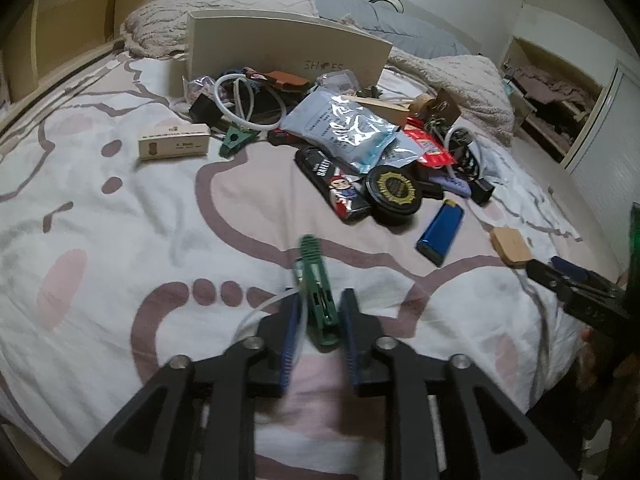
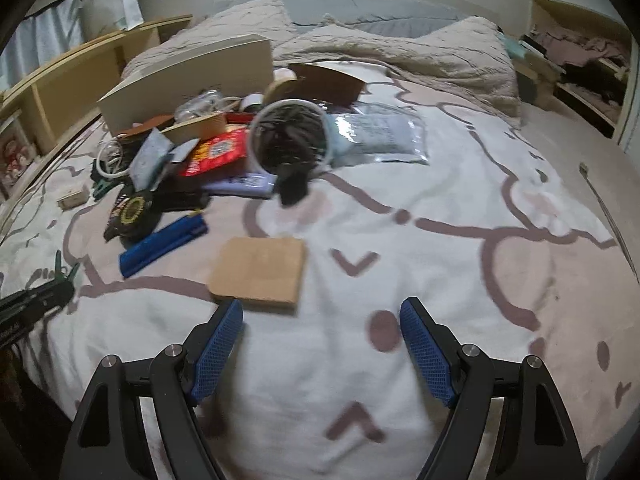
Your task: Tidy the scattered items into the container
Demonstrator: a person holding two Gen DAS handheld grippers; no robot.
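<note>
your left gripper has a green clip between its pads, jaws parted, no longer pinching. your right gripper gapes empty by the brown pad. the box stands beyond the clutter.

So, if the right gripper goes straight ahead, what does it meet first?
Probably the bedspread itself; the right gripper is open, with the brown card slightly left of its line. Depth is unclear.

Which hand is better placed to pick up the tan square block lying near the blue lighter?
Right. The right tool is open, empty and faces the tan block, which lies just beyond its tips. The left tool has a green clip between its fingers and sits farther from the block.
</note>
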